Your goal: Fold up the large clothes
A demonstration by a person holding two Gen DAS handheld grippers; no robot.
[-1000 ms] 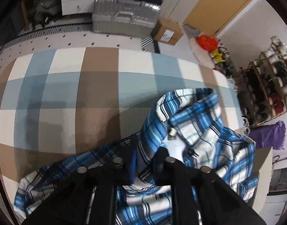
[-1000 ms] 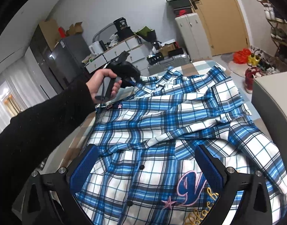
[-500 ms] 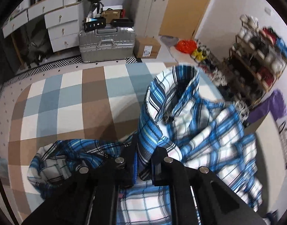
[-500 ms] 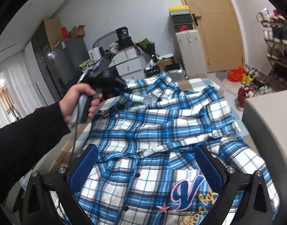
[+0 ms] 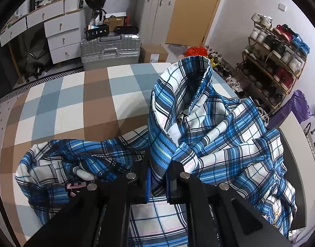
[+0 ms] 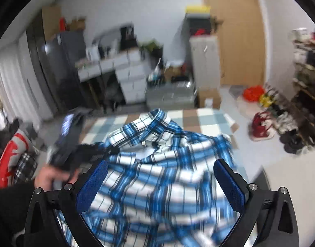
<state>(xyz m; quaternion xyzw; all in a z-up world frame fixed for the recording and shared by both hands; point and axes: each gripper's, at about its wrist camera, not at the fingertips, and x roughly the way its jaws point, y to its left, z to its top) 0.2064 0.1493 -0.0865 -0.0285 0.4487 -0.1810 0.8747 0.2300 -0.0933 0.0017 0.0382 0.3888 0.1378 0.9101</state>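
On the checked bed cover (image 5: 75,107), a blue plaid shirt (image 5: 229,144) lying bunched, collar (image 5: 188,78) propped up toward the far edge. Left gripper (image 5: 158,183) clamped narrow on a fold of the shirt near the collar side, cloth pinched between the blue pads and pulled taut up out of the heap; probably held so to lift that shoulder and drag the garment straight before any fold. One sleeve (image 5: 75,160) slumped in a loose roll to the left of the gripper, not yet laid out. Right gripper (image 6: 160,185) spread wide above the shirt front, nothing between the pads, hovering clear of the cloth; likely placed to pick a second corner. Left hand (image 6: 52,177) visible in the blurred right wrist view, wrapped round the gripper handle, black sleeve (image 6: 11,210) below. Folding proper seemingly not begun.
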